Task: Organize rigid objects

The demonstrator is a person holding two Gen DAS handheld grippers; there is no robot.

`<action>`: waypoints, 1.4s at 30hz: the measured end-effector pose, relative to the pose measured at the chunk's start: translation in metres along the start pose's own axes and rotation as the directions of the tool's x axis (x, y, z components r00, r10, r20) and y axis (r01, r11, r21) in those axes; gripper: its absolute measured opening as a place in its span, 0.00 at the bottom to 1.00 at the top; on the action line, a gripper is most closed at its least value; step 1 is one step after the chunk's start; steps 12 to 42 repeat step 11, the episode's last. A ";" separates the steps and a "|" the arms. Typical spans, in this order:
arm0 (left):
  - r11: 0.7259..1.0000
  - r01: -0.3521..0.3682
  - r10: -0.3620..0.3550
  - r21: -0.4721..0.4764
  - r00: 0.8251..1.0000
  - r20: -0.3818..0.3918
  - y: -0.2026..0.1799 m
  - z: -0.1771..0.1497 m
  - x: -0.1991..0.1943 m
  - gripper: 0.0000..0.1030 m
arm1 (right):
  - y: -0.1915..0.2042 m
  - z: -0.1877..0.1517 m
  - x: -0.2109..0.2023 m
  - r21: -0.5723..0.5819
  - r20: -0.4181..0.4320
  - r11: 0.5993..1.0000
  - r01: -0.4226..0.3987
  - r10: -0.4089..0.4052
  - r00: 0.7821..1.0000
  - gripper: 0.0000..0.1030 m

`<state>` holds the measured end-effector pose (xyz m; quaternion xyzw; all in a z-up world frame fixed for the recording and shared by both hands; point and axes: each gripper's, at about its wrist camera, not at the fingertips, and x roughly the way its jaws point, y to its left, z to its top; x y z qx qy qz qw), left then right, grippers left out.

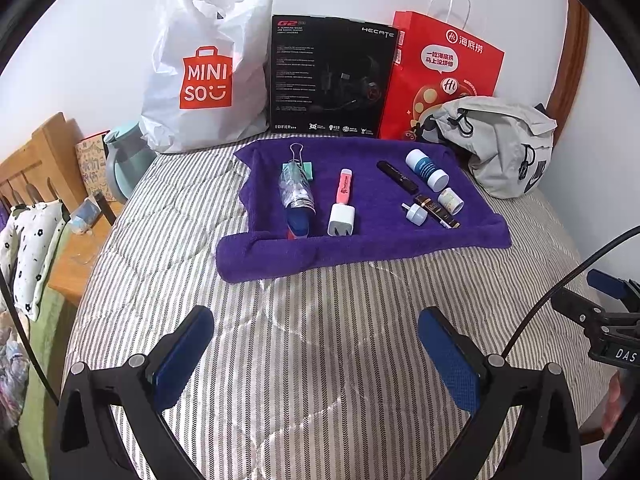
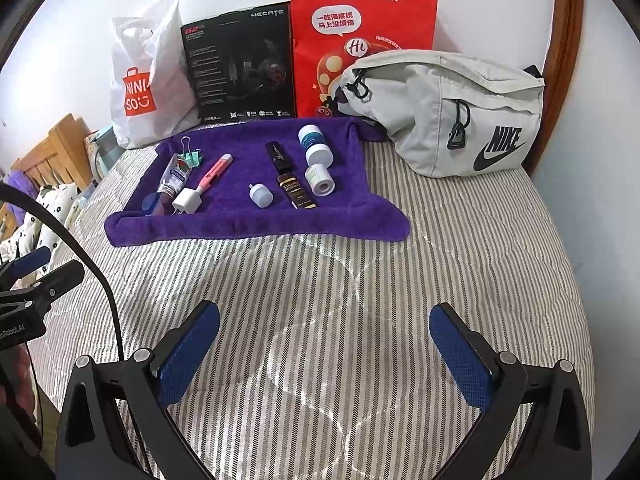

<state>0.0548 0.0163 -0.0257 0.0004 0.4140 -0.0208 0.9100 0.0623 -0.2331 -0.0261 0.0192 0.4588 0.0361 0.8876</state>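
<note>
A purple towel (image 1: 280,254) (image 2: 248,228) lies on the striped bed and carries small objects. On it are a clear bottle with a blue cap (image 1: 297,196) (image 2: 170,184), a green binder clip (image 1: 302,168) (image 2: 191,156), a pink highlighter (image 1: 344,188) (image 2: 214,174), a white charger (image 1: 341,220) (image 2: 186,200), a small white plug (image 1: 416,213) (image 2: 261,194), a black tube (image 1: 397,176) (image 2: 282,158), a brown-labelled stick (image 1: 438,212) (image 2: 298,192), a blue-and-white bottle (image 1: 427,170) (image 2: 315,146) and a small white jar (image 1: 451,201) (image 2: 319,178). My left gripper (image 1: 316,328) and right gripper (image 2: 324,324) hover open over the bedsheet, short of the towel, holding nothing.
Against the wall stand a white Miniso bag (image 1: 208,68) (image 2: 140,88), a black headset box (image 1: 328,80) (image 2: 240,68) and a red paper bag (image 1: 444,68) (image 2: 360,40). A grey Nike pouch (image 1: 504,144) (image 2: 448,116) lies right of the towel. A wooden bed frame (image 1: 36,160) and nightstand sit left.
</note>
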 end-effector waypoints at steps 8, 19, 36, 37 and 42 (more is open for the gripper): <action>1.000 0.002 -0.002 -0.011 1.000 0.007 0.002 -0.001 -0.001 1.00 | 0.001 0.000 0.001 -0.001 0.000 1.000 0.000 0.000 1.000 1.00; 1.000 0.003 -0.003 -0.010 1.000 0.004 0.003 -0.001 -0.001 1.00 | 0.002 0.000 0.001 -0.004 -0.004 1.000 0.001 -0.001 1.000 1.00; 1.000 0.003 -0.003 -0.010 1.000 0.004 0.003 -0.001 -0.001 1.00 | 0.002 0.000 0.001 -0.004 -0.004 1.000 0.001 -0.001 1.000 1.00; 1.000 0.003 -0.003 -0.010 1.000 0.004 0.003 -0.001 -0.001 1.00 | 0.002 0.000 0.001 -0.004 -0.004 1.000 0.001 -0.001 1.000 1.00; 1.000 0.003 -0.003 -0.010 1.000 0.004 0.003 -0.001 -0.001 1.00 | 0.002 0.000 0.001 -0.004 -0.004 1.000 0.001 -0.001 1.000 1.00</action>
